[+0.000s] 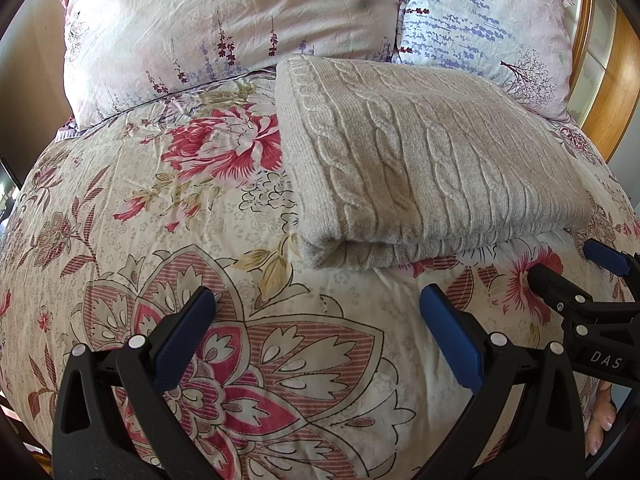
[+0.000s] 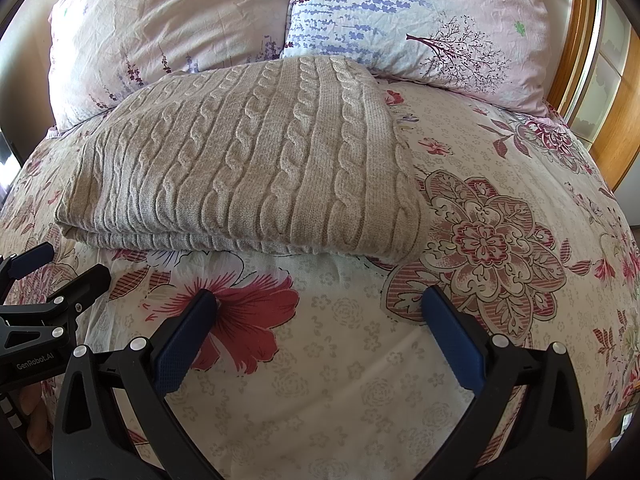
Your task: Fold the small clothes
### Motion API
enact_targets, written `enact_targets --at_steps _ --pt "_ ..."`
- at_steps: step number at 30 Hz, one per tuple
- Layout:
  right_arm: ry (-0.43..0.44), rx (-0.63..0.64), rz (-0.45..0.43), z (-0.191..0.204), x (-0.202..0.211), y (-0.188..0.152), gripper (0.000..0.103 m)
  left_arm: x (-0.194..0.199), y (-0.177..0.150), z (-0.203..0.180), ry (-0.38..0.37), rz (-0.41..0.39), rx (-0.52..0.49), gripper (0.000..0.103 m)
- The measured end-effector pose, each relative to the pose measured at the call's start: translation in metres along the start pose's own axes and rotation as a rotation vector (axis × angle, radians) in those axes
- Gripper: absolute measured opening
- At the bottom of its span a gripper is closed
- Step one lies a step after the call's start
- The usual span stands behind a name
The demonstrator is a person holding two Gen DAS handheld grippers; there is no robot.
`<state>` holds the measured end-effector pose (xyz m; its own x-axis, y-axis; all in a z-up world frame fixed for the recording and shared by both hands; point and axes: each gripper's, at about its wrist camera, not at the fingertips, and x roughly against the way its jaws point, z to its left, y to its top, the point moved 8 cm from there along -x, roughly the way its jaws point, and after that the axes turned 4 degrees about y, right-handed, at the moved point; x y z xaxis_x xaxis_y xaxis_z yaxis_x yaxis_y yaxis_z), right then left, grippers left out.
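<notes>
Beige cable-knit wool, the sweater (image 1: 420,160) lies already folded into a thick rectangle on the flowered duvet (image 1: 200,280) of the bed. In the left wrist view it fills the centre right of the frame; in the right wrist view it (image 2: 248,160) sits centre left, its far edge touching the two pillows (image 2: 168,32) along the top of the frame.

The left gripper (image 1: 318,306) hovers over the duvet short of the sweater's rolled near edge, jaws spread wide and holding nothing. The right gripper (image 2: 320,306) is in the same condition: jaws wide, empty, poised before the layered near edge. Each gripper also shows at the side of the other's view, close beside it.

The fold looks near finished, or finished. I judge the risk from here to lie in the knit itself. It is soft and bulky, stacked in several layers, and a jaw that pinches only the top layer would peel it back and undo the fold. The duvet beneath is puffy and wrinkled, so a jaw pushed low could catch the bedding along with the wool and drag both. The two grippers are near each other, and a careless reach could knock them together.

No containers are in view, so nothing is held in any.
</notes>
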<state>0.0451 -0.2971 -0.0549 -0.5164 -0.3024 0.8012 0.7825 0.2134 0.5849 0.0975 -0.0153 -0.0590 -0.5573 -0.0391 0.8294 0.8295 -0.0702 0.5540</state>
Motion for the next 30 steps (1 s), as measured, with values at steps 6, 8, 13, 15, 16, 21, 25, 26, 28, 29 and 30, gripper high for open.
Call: enact_targets --at_steps 6,8,13,15,16,21,25,26,28,29,30 --pt "0.000 0.000 0.000 -0.0001 -0.0001 0.0002 0.102 0.0000 0.0000 0.0000 0.000 0.000 0.000 0.101" --pt "0.000 0.000 0.000 -0.0001 -0.0001 0.0001 0.102 -0.0001 0.0001 0.0001 0.000 0.000 0.000 0.101" --pt "0.000 0.000 0.000 -0.0001 -0.0001 0.0001 0.102 -0.0001 -0.0001 0.0000 0.000 0.000 0.000 0.101" --pt "0.000 0.000 0.000 -0.0001 -0.0001 0.0002 0.102 0.0001 -0.0006 -0.0003 0.000 0.002 0.000 0.101" --pt "0.000 0.000 0.000 0.0000 -0.0001 0.0000 0.102 0.0002 -0.0008 -0.0005 0.000 0.003 -0.001 0.101" --pt "0.000 -0.001 0.000 -0.0001 -0.0002 0.0003 0.102 -0.0002 0.0009 -0.0001 0.000 0.008 0.003 0.101" --pt "-0.001 -0.001 -0.001 -0.0001 -0.0002 0.0003 0.102 -0.0013 0.0017 0.0004 0.004 0.010 0.007 0.101" --pt "-0.001 -0.001 -0.001 -0.0001 -0.0002 0.0003 0.102 -0.0016 0.0018 0.0005 0.004 0.010 0.007 0.101" --pt "-0.001 -0.001 0.000 0.0000 -0.0002 0.0002 0.102 -0.0016 0.0017 0.0002 0.004 0.010 0.006 0.101" --pt "-0.001 -0.001 -0.001 -0.0001 -0.0002 0.0003 0.102 -0.0015 0.0015 0.0001 0.004 0.010 0.006 0.101" --pt "-0.001 -0.001 -0.001 0.0001 -0.0001 0.0001 0.102 -0.0015 0.0015 0.0002 0.004 0.010 0.005 0.101"
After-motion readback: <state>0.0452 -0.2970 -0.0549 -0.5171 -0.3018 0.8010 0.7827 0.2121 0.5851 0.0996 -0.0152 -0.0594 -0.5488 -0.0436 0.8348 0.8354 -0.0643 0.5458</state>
